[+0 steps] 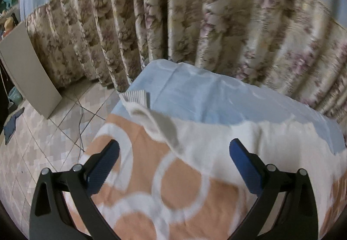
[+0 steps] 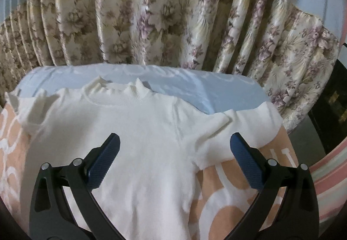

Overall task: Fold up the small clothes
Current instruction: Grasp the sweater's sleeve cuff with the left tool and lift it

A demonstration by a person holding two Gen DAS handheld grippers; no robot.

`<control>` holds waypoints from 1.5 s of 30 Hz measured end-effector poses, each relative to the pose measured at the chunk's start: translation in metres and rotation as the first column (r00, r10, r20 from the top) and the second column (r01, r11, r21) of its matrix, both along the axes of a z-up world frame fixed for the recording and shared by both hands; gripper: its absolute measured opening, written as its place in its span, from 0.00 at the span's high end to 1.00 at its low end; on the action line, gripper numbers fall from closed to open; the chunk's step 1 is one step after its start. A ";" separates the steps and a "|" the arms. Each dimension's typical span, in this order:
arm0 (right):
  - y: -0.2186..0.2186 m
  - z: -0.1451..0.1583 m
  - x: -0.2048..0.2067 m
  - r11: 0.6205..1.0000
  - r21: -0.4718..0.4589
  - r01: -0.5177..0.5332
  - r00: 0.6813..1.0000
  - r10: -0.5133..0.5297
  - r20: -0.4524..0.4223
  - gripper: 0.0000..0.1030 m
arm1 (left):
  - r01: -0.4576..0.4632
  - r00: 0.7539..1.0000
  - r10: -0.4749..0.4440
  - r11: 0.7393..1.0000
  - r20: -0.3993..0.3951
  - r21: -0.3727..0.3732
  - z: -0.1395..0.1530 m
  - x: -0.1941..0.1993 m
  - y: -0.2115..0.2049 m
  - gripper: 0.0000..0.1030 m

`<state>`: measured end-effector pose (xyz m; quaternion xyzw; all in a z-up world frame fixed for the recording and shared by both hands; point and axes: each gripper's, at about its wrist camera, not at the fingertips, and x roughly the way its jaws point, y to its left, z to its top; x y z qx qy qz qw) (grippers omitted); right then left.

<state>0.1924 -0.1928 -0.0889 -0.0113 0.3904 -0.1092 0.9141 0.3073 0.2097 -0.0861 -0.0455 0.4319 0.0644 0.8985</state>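
A small white knit sweater (image 2: 141, 131) lies flat on the bed, collar toward the curtain and both sleeves spread out. In the left wrist view I see its left sleeve (image 1: 160, 125) and part of its body (image 1: 249, 144). My right gripper (image 2: 174, 144) is open and empty, hovering over the sweater's chest and right armpit. My left gripper (image 1: 173, 151) is open and empty, above the bedcover just short of the left sleeve.
The bedcover (image 1: 184, 196) is orange with white rings and a pale blue band (image 2: 195, 88) at the far end. Flowered curtains (image 2: 162, 18) hang right behind the bed. To the left there is tiled floor (image 1: 39, 142), a leaning board (image 1: 28, 70) and a cable (image 1: 80, 122).
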 end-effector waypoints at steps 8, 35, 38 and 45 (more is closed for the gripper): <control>-0.007 -0.033 0.027 0.998 -0.051 0.029 0.999 -0.031 -0.039 0.03 | -0.165 0.975 0.151 0.983 -0.163 -0.079 -0.052 0.097 0.068 0.02; -0.017 -0.034 0.016 0.997 -0.065 0.043 0.999 -0.043 -0.004 0.03 | 0.105 0.994 -0.108 0.978 -0.005 -0.179 -0.009 0.079 0.001 0.93; -0.026 -0.036 0.012 0.999 0.018 0.042 0.999 -0.042 -0.010 0.03 | 0.275 0.959 -0.251 0.934 0.128 -0.227 0.013 0.044 -0.064 0.93; -0.052 -0.035 -0.001 0.990 0.110 0.089 0.996 -0.089 -0.007 0.03 | 0.603 0.797 -0.564 0.718 0.217 -0.347 0.001 0.002 -0.228 0.93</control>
